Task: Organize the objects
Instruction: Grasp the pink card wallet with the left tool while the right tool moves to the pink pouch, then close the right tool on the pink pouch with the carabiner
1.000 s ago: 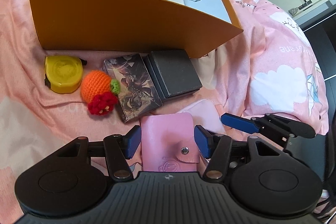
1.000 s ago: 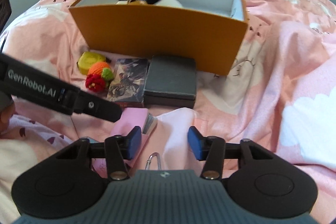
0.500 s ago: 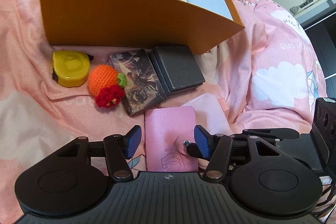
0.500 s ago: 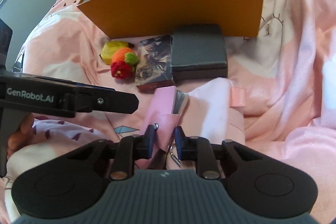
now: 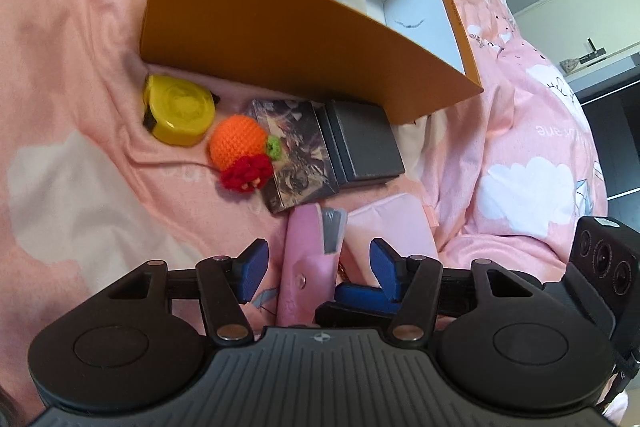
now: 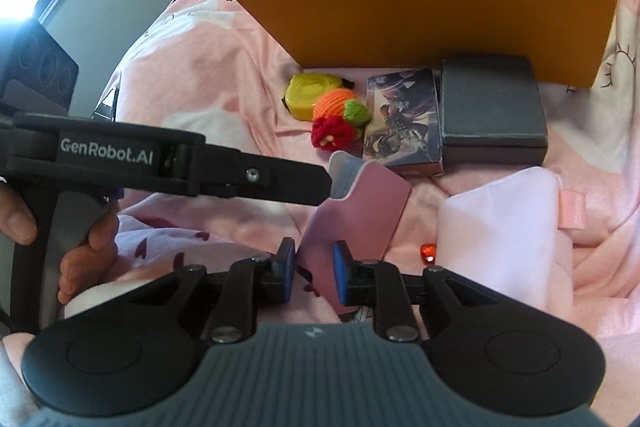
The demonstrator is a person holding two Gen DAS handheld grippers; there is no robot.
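Note:
A pink snap wallet stands tipped up on its edge on the pink bedspread, with grey cards showing at its top. My right gripper is shut on the wallet's near end. One blue finger of the right gripper shows low in the left wrist view. My left gripper is open, its pads either side of the wallet and apart from it. Beyond lie a dark grey box, an illustrated card box, a crochet orange, a red crochet flower and a yellow tape measure.
An open orange box behind the row holds soft toys and small cartons. A pale pink pouch lies right of the wallet, a small red heart beside it. A hand holds the left gripper's handle.
The right gripper's jaws closed on the wallet. The wallet, flat between the left fingers before, now stands on its edge. The left view has shifted and rolled.

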